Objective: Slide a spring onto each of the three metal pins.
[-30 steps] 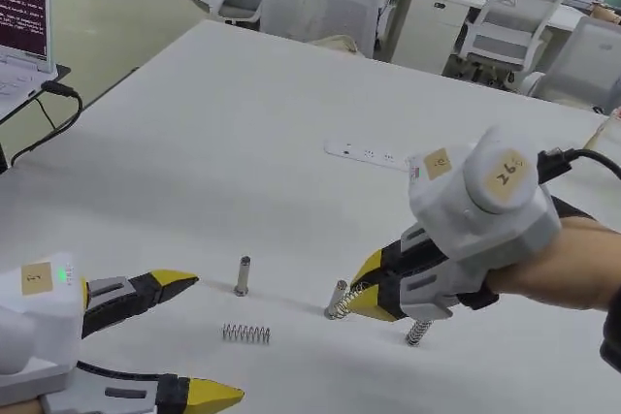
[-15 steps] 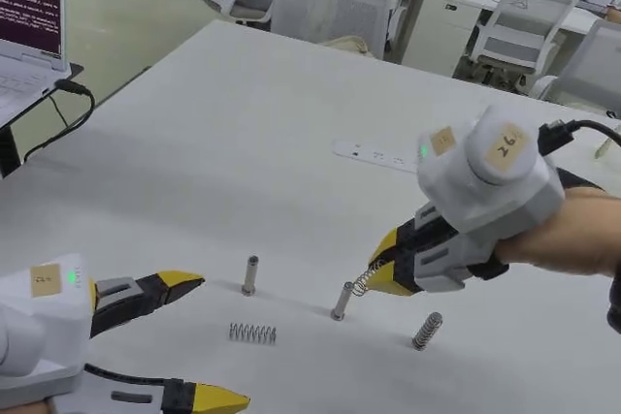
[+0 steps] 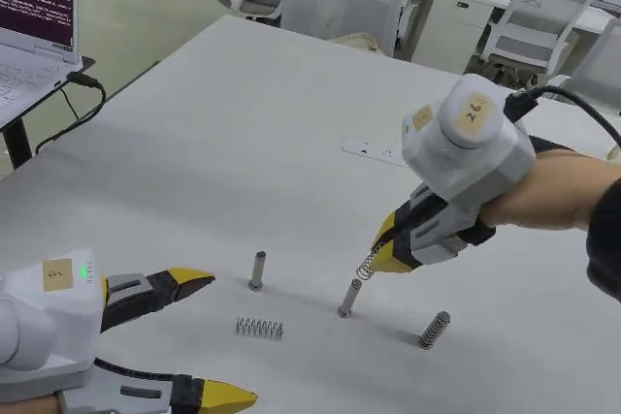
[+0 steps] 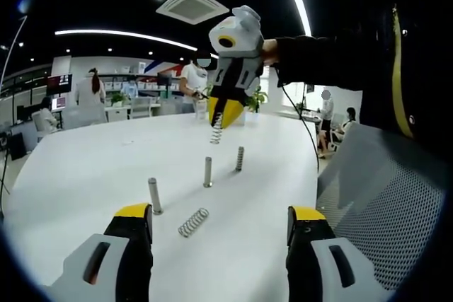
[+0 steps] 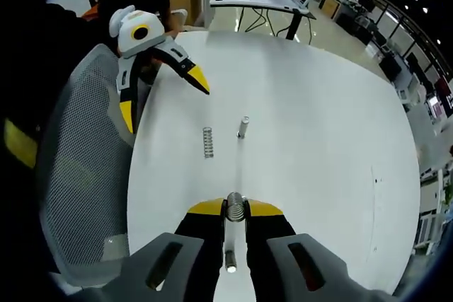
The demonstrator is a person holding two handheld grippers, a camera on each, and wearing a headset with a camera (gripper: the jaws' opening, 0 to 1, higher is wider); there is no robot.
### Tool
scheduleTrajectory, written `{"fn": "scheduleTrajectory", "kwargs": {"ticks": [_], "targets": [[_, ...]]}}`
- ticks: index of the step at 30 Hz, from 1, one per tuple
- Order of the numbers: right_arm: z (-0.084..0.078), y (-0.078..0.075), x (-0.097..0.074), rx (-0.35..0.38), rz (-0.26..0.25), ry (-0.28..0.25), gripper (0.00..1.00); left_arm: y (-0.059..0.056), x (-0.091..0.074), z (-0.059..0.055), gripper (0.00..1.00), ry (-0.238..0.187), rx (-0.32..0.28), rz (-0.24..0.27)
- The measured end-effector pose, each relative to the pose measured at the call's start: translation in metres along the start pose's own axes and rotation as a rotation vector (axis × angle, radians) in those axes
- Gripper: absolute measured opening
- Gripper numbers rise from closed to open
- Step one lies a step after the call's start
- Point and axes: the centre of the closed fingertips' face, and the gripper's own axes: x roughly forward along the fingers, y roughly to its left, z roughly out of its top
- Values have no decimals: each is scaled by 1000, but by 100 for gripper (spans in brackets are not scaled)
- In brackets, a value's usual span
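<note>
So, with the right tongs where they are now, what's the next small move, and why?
Probably lower the right tongs a little and guide the held spring down over the middle pin. The spring's lower end hangs just above that pin's top, slightly off to one side, and the pin is bare. A fitted spring already stands to its right.

White housings (image 3: 466, 147), black fingers (image 3: 146, 290), yellow tips (image 3: 191, 278)

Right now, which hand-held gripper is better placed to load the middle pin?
Right. The right hand-held gripper is shut on a spring, held close above the middle pin. The left hand-held gripper is open and empty, off to the side near the loose spring.
</note>
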Motion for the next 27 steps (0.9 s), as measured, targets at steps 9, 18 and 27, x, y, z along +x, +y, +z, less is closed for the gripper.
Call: {"fn": "scheduleTrajectory", "kwargs": {"ticks": [9,18,27], "targets": [[-6,-4,9,-7,24,43,8,-1,-1,-2,73,2,-5,0],[-11,-6,18,-30,30,77,8,0,-1,-3,71,4,-6,-4],[-12,-7,22,-39,31,87,8,1,-2,-4,70,6,-10,-9]]}}
